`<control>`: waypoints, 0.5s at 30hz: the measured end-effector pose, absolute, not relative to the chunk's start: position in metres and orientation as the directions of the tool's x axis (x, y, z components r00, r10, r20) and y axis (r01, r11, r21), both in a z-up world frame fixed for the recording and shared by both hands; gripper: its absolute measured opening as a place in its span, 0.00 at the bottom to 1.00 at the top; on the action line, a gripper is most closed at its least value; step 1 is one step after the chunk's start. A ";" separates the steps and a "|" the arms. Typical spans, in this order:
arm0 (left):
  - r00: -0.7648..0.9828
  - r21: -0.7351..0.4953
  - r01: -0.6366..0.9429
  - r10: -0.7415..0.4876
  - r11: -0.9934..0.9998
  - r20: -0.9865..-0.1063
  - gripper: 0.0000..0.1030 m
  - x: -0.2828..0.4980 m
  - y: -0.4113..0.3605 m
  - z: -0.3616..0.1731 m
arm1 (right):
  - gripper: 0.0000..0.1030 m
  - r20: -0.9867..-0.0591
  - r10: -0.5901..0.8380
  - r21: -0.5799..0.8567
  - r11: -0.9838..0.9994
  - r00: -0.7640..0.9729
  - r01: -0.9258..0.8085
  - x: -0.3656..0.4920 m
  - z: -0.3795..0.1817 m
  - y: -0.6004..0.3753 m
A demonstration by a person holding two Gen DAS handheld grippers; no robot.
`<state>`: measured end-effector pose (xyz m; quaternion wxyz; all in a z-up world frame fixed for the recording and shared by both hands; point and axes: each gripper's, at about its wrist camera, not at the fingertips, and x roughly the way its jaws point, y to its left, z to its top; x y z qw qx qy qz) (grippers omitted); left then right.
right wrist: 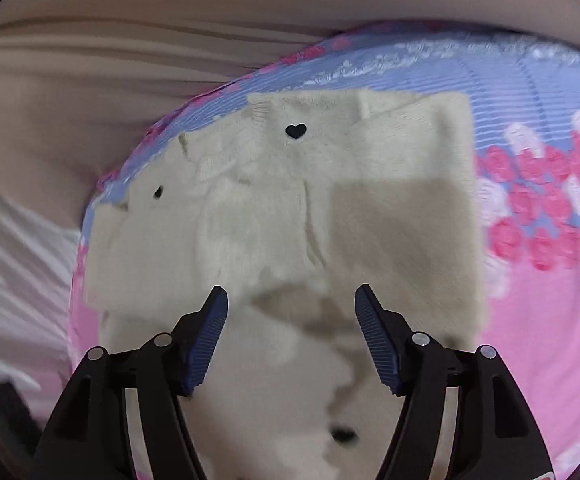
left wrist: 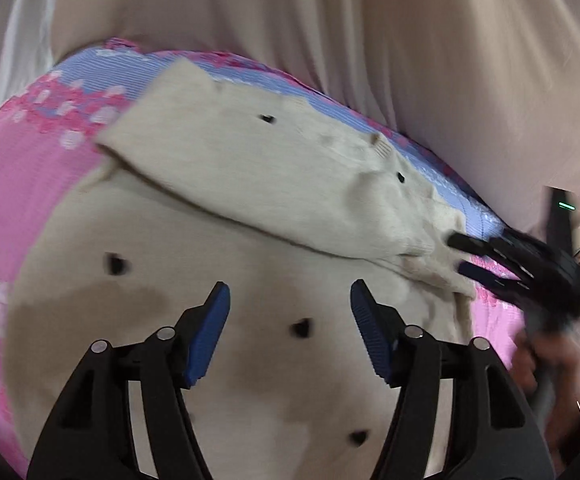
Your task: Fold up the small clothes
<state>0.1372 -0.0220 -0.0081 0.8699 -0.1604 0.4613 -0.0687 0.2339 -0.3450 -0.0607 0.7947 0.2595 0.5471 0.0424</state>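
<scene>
A cream knitted sweater (left wrist: 249, 184) dotted with small black hearts (right wrist: 296, 131) lies spread on a pink and lilac flowered cover (left wrist: 17, 184), with pale beige curtains (left wrist: 330, 24) hanging behind it. In the left wrist view, one part of the sweater is folded over as a long band that runs from the upper left down to the right, lying on top of the wider body of the garment below. The left gripper (left wrist: 290, 320) hangs over that lower body with its blue-padded fingers (left wrist: 213, 320) spread wide apart and nothing between them; cloth shows in the gap, but the pads do not touch it. At the right edge of the same view the right gripper (left wrist: 474, 256) reaches in toward the lower end of the folded band, where the cloth is bunched and its edge is ragged; it is blurred there, and whether its tips touch the cloth cannot be told. In the right wrist view its own fingers (right wrist: 374, 332) stand released as well, wide apart with only the sweater visible beyond them. From that side the garment fills the middle of the cover, a soft grey shadow lies across its right half, and a ribbed edge (right wrist: 261, 110) shows near the top beside the clearest heart.
</scene>
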 end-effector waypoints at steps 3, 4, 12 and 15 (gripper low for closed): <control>0.566 -0.334 -0.058 -0.244 0.941 -0.787 0.62 0.132 0.010 -0.011 | 0.60 -0.881 0.291 0.398 0.882 0.372 0.253 0.251 -0.080 -0.323; 0.563 -0.333 -0.072 -0.237 0.940 -0.792 0.62 0.131 0.019 -0.012 | 0.36 -0.875 0.283 0.394 0.888 0.394 0.237 0.252 -0.075 -0.315; 0.557 -0.385 -0.175 -0.231 0.906 -0.798 0.62 0.142 0.068 -0.027 | 0.09 -0.723 0.149 0.364 0.912 0.674 0.190 0.229 0.048 -0.338; 0.559 -0.394 -0.176 -0.238 0.902 -0.794 0.62 0.152 0.069 -0.030 | 0.09 -0.786 0.031 0.253 0.927 0.617 0.275 0.226 0.024 -0.365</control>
